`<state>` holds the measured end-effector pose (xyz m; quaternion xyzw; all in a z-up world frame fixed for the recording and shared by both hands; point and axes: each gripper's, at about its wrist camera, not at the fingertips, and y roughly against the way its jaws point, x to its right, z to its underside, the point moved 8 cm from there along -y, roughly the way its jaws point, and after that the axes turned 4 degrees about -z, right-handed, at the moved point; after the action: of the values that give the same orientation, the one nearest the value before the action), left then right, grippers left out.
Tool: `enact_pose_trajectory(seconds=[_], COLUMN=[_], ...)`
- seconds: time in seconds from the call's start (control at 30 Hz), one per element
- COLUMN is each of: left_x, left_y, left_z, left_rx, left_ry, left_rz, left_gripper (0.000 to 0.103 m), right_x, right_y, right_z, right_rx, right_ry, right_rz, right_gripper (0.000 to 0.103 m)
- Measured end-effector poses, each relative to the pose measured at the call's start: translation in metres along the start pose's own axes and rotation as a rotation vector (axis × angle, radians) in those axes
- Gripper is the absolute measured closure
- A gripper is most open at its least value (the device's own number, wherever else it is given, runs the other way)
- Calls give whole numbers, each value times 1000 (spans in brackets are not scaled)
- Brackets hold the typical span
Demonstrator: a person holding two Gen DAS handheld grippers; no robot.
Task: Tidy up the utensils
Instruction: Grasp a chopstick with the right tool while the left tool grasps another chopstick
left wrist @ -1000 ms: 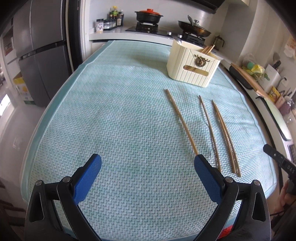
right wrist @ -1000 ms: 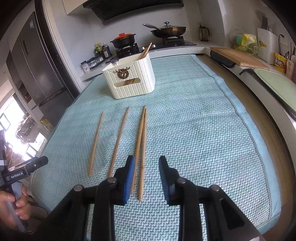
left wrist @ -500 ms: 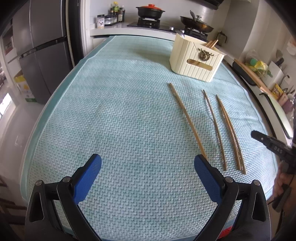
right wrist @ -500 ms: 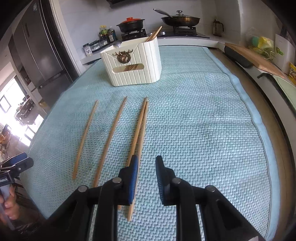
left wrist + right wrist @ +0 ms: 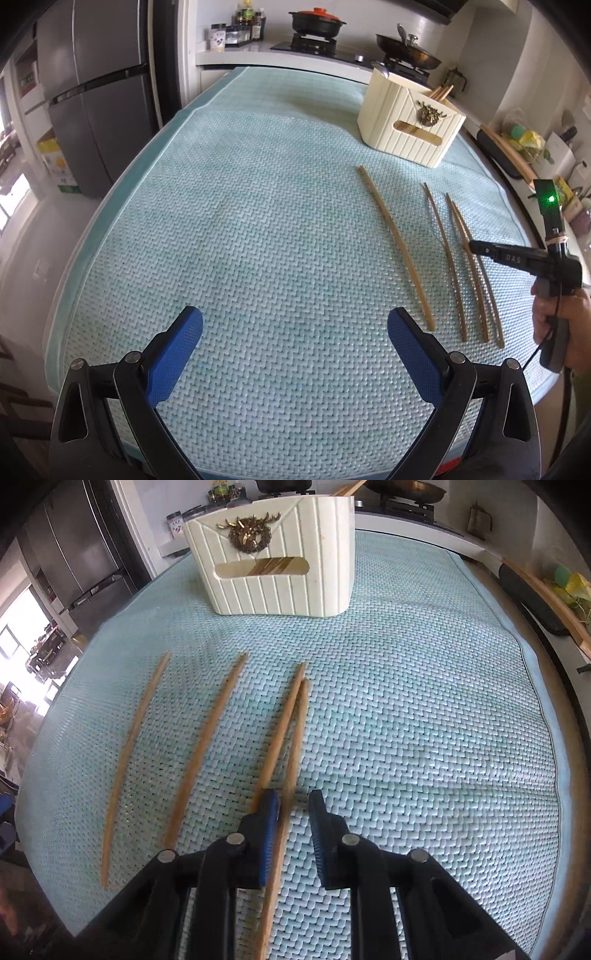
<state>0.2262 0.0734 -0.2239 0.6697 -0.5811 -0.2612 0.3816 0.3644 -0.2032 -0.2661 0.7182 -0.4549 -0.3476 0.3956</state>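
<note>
Right wrist view: four chopsticks [image 5: 201, 746] lay outside the holder [image 5: 273, 554]; right gripper [image 5: 291, 805] part-open straddling one, left gripper [image 5: 295, 332] wide, empty.

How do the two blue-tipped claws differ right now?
The left claw gapes wide over bare mat; the right claw is nearly closed. The left has nothing between its fingers; the right straddles a chopstick, not yet gripping. Both have black frames and blue pads.
</note>
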Motion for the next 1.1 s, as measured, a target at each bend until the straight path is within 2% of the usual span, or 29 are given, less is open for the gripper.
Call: enact_pose_trajectory(seconds=[0.1, 0.27, 0.43, 0.57, 0.67, 0.8, 0.87, 1.0, 1.1], left_x=[1, 3, -3, 2, 13, 24, 31, 51, 70], left_y=[-4, -2, -7, -13, -20, -30, -35, -56, -80], left_z=[1, 2, 2, -3, -17, -44, -60, -96, -116], left_rx=[-11, -10, -23, -41, -61, -71, -75, -93, -135], left_ry=[-1, -26, -18, -28, -67, -102, -106, -99, -95], left_rz=[3, -1, -17, -4, 26, 37, 57, 97, 107], left_gripper=[3, 3, 3, 3, 3, 3, 3, 3, 3], right_x=[-3, 12, 36, 37, 37, 37, 41, 46, 54], right_y=[-4, -9, -9, -13, -22, -28, -30, -29, -25], right_z=[-7, -22, -26, -34, -51, -65, -70, -73, -67], right_rx=[-17, -32, -43, -74, -91, -103, -107, -83, -75], right_ry=[31, 7, -41, -37, -30, -68, -67, -88, -129], right_rz=[34, 65, 47, 30, 54, 35, 51, 15, -10], right_gripper=[87, 88, 88, 86, 85, 85, 94, 96, 98])
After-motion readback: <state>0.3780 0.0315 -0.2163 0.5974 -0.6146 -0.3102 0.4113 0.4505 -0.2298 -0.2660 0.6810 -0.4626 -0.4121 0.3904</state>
